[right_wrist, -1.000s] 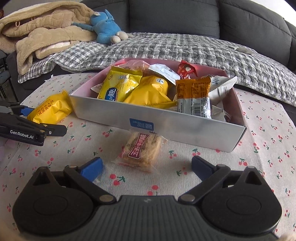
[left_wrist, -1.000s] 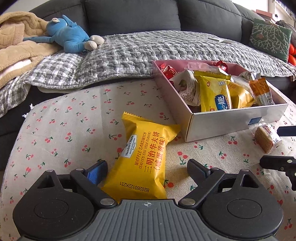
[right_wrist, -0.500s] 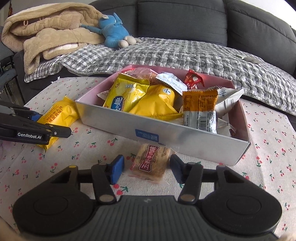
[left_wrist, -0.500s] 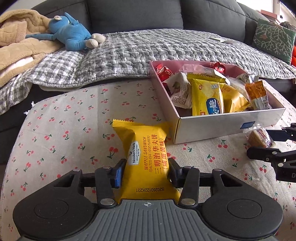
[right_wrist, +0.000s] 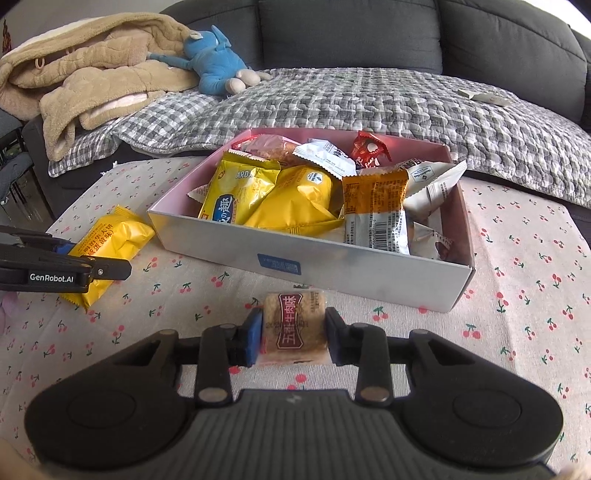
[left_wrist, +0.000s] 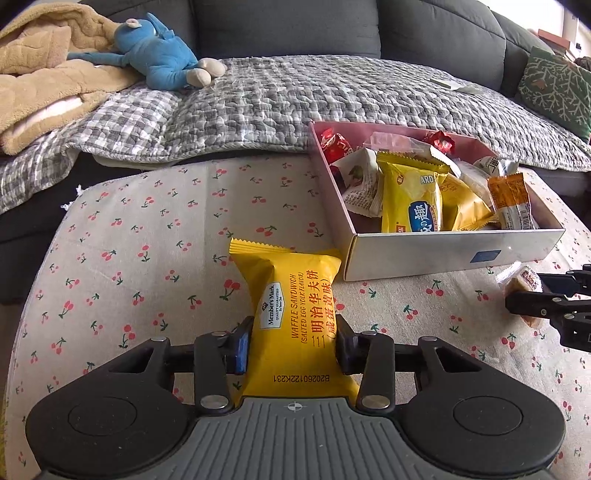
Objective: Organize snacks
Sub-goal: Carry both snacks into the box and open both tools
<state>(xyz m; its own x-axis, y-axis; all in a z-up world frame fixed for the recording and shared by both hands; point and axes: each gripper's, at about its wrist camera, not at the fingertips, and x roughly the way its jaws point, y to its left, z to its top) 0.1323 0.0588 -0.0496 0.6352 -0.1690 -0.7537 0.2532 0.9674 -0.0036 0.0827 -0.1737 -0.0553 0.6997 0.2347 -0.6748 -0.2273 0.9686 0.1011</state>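
Each camera sits low behind its own gripper, looking forward and downward across the cherry-print tablecloth (left_wrist: pixel 147 229) toward the sofa (right_wrist: pixel 369 33). Both share the snack box (left_wrist: pixel 443 254): the left view has it right, the right view centrally, nearer.

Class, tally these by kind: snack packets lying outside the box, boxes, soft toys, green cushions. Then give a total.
Snack packets outside the box: 2 (yellow waffle packet, clear-wrapped cake packet)
Boxes: 1
Soft toys: 1 (blue soft toy)
Green cushions: 1 (green cushion)
Total: 5
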